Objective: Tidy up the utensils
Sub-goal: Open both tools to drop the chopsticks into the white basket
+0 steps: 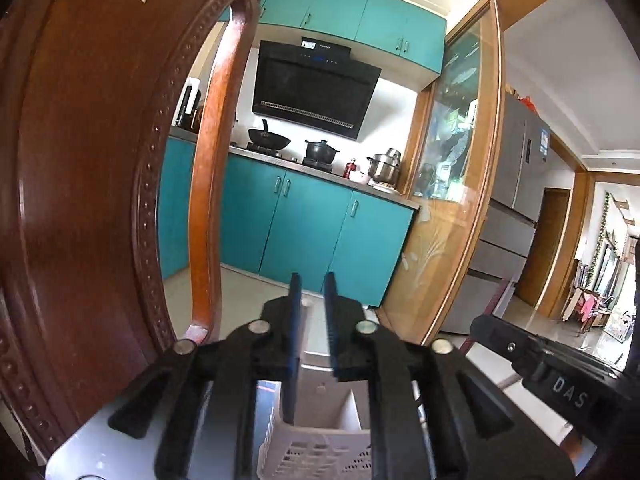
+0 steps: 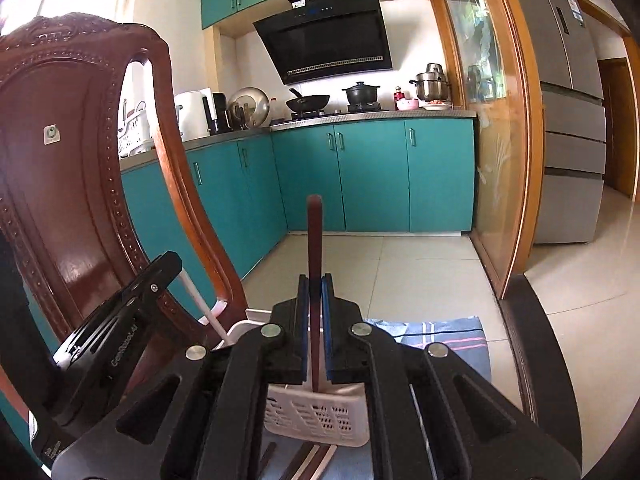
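Looking along the left gripper [image 1: 313,280], the left wrist view shows its two blue-padded jaws standing slightly apart with nothing between them, floor and teal cabinets visible through the gap. Directly below sits a white perforated utensil basket [image 1: 316,450], its compartments open to the camera. A carved wooden chair back [image 1: 80,160] fills the left side, and the right gripper [image 1: 560,372] shows at the right edge.

In the right wrist view, the right gripper [image 2: 315,280] is clamped on a reddish-brown chopstick [image 2: 314,240], held upright, its top rising above the jaws and its lower end reaching into the basket [image 2: 320,416]. The left gripper [image 2: 132,312] sits at the left, just beside a white utensil handle [image 2: 204,308] leaning out of the basket. More dark chopsticks [image 2: 308,462] lie on the blue cloth [image 2: 440,336] in front of the basket.
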`<state>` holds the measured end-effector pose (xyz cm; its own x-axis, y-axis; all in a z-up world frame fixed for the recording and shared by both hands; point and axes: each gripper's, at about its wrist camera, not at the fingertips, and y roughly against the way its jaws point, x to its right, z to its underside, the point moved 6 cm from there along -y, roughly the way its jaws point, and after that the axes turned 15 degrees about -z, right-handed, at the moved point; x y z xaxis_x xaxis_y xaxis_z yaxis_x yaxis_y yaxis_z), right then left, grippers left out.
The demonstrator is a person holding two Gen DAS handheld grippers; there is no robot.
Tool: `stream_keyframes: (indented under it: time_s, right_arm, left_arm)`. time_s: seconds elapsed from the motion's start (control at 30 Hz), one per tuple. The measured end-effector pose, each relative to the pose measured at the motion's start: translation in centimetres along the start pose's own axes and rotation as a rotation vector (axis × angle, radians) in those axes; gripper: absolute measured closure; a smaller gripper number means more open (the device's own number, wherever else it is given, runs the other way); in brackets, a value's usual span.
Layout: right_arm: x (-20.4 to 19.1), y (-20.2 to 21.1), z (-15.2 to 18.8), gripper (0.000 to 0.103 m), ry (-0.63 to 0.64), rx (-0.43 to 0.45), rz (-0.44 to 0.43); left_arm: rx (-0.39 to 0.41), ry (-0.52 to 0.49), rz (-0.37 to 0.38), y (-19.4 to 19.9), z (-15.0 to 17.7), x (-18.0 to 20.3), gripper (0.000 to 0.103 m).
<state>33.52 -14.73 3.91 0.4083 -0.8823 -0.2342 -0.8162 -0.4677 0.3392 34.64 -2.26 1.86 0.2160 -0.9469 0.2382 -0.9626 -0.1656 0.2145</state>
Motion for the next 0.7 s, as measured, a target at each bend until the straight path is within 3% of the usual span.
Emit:
stream_keyframes:
  time_s: [0.13,0.27,0.4,0.53,0.6,0.7]
  right_arm:
    - [-0.3,2.8,-0.5,0.092,0.014,0.045,0.019]
    - [-0.7,7.3,-0.1,0.078,0.016,0.095,0.005]
    - [-0.5,10.4,3.0,0.076,-0.057,0.069,-0.037]
    - [0.7,8.1,9.7,0.076,-0.158,-0.126,-0.015]
    - [2.1,5.2,14.6,0.076,-0.277,-0.296,-0.016]
    - [3.0,2.1,19.3,0.076,-0.407,-0.454,-0.035]
  left_arm:
    - [-0.002,-0.008,0.012,1.9,0.5,-0.8,0.076]
    - [-0.055,-0.01,0.026,3.5,2.5,-2.3,0.061]
    - [-0.278,-0.008,0.062,2.5,6.8,-3.7,0.059]
    - [-0.468,-0.038,0.05,1.8,11.0,-4.3,0.056]
    - [-0.513,-0.051,0.05,1.7,12.2,-4.3,0.054]
    - [-0.51,-0.089,0.029,1.8,12.8,-4.1,0.046]
